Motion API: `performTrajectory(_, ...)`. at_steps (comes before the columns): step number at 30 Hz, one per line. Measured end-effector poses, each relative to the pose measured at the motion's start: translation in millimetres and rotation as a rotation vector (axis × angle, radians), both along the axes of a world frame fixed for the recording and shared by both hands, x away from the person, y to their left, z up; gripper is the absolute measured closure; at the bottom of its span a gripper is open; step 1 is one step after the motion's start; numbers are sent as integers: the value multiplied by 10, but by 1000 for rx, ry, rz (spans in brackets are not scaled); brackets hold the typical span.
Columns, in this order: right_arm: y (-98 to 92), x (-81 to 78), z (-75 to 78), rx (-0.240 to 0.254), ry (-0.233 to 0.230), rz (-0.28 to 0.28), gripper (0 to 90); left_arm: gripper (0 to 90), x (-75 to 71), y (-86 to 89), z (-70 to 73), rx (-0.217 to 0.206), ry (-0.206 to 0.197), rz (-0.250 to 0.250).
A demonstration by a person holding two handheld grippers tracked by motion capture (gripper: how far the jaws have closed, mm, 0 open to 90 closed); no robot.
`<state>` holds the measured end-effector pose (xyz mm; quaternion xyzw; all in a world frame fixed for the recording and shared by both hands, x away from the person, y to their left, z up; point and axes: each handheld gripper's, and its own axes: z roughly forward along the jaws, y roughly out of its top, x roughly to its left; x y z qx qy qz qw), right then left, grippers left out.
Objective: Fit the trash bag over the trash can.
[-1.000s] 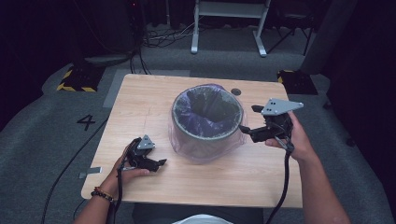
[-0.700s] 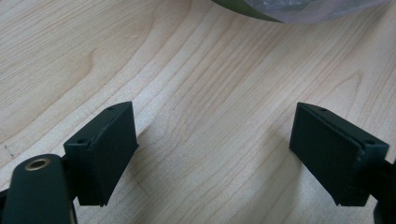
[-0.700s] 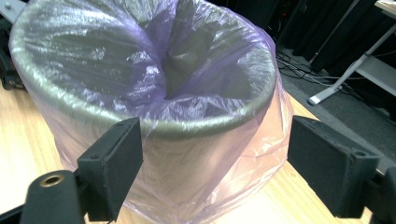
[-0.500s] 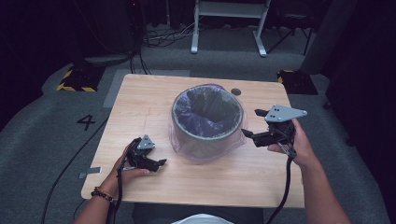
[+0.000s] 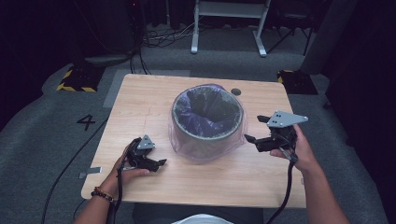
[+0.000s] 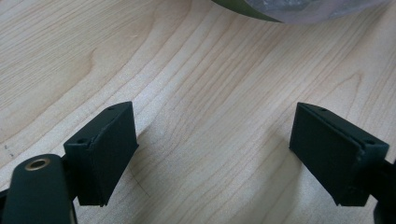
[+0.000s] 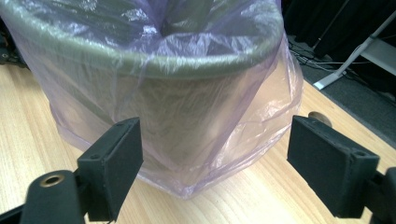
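Standing near the middle of the light wooden table [image 5: 140,107] is a round grey-green waste bin [image 5: 208,119], lined with a thin translucent purple plastic bag [image 5: 205,100] whose loose skirt is folded over the rim and hangs down the outside to the tabletop. To the right of the bin, the right gripper [image 5: 252,140] is held in a hand just above the wood, with its jaws spread wide and pointing at the bin's side; nothing is between them. In the right gripper view the bag's hanging edge [image 7: 196,177] lies just beyond the jaw tips, close but not touched. To the left of the bin and nearer the person, the left gripper [image 5: 156,163] rests low over the table, its jaws likewise wide apart and empty. In the left gripper view bare wood grain lies between the jaws, and the bin's lower edge with its plastic [image 6: 289,9] shows well beyond them. A small dark round disc [image 5: 236,92] sits in the tabletop behind the bin, toward its right.
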<state>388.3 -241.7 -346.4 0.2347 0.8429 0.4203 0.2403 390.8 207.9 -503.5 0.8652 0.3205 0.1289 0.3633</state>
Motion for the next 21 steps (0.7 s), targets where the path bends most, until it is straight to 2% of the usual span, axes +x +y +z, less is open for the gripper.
performTrajectory(21, -70, 9, -321, -7, 77, -21, 187, 146, 0, 0, 0, 0, 0, 0)
